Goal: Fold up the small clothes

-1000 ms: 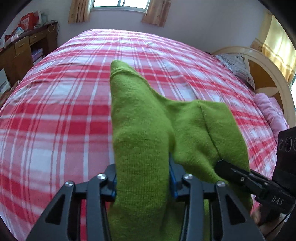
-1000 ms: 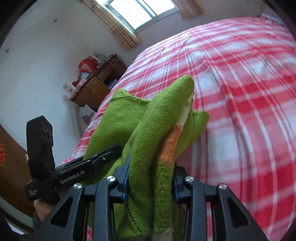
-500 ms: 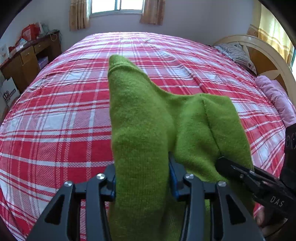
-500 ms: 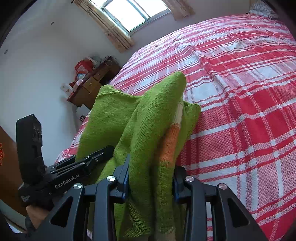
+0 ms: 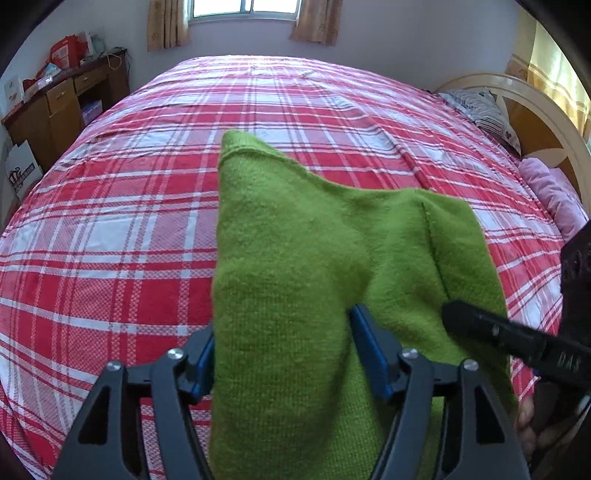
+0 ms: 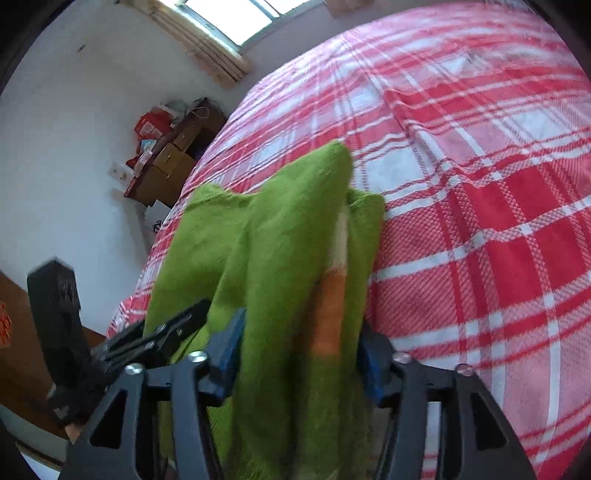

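A green knitted garment (image 5: 295, 258) lies bunched on the red plaid bed (image 5: 110, 240), one point sticking up toward the window. My left gripper (image 5: 282, 354) straddles its near fold; the jaws are opening, and the blue pads (image 5: 369, 358) stand off the knit. In the right wrist view the same garment (image 6: 273, 240) shows an orange and white stripe. My right gripper (image 6: 299, 350) straddles that striped fold, its jaws also opening with the cloth still between them. Each gripper shows in the other's view, close alongside.
A wooden desk (image 5: 62, 99) with boxes and bags stands left of the bed by the wall. A curved headboard (image 5: 546, 122) with pillows and a pink cloth (image 5: 554, 192) lies to the right. A curtained window (image 5: 243, 7) is behind the bed.
Both grippers sank toward the bed with the green garment, then both pairs of jaws spread apart, loosening their hold on the folds. The bed looks nearer now.
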`<state>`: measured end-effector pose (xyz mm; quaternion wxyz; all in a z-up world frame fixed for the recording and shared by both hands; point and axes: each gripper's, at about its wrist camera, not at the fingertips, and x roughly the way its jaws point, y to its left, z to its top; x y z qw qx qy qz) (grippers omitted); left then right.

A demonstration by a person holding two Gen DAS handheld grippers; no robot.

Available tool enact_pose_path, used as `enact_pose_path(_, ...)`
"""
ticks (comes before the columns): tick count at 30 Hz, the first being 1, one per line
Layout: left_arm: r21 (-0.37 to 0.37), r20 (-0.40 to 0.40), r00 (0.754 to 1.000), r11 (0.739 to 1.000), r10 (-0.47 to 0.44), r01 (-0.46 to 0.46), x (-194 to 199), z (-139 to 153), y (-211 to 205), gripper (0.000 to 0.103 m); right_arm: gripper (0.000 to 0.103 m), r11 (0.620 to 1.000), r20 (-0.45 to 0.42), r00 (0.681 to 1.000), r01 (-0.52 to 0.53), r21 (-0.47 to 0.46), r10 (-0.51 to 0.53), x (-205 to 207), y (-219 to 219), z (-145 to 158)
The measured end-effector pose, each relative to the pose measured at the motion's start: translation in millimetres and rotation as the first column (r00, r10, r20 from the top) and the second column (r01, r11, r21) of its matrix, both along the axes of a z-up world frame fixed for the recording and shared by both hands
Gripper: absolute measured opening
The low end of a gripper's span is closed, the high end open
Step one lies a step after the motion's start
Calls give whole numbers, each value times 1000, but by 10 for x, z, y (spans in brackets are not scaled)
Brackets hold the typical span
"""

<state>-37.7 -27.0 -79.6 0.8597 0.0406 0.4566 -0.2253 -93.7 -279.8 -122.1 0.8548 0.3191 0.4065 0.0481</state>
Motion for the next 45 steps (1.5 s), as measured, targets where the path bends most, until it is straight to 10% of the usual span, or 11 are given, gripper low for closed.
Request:
enact_pose_path(14,-52,103,995,999,-2,7,-208,190,174,40,34,911,142,990,47,-410,13,-224,687,449)
enact_pose_path(45,-50,236,922,952,306,-303,44,530,1621,40,33,900,261,928,-143,-412,267,388,2231,925)
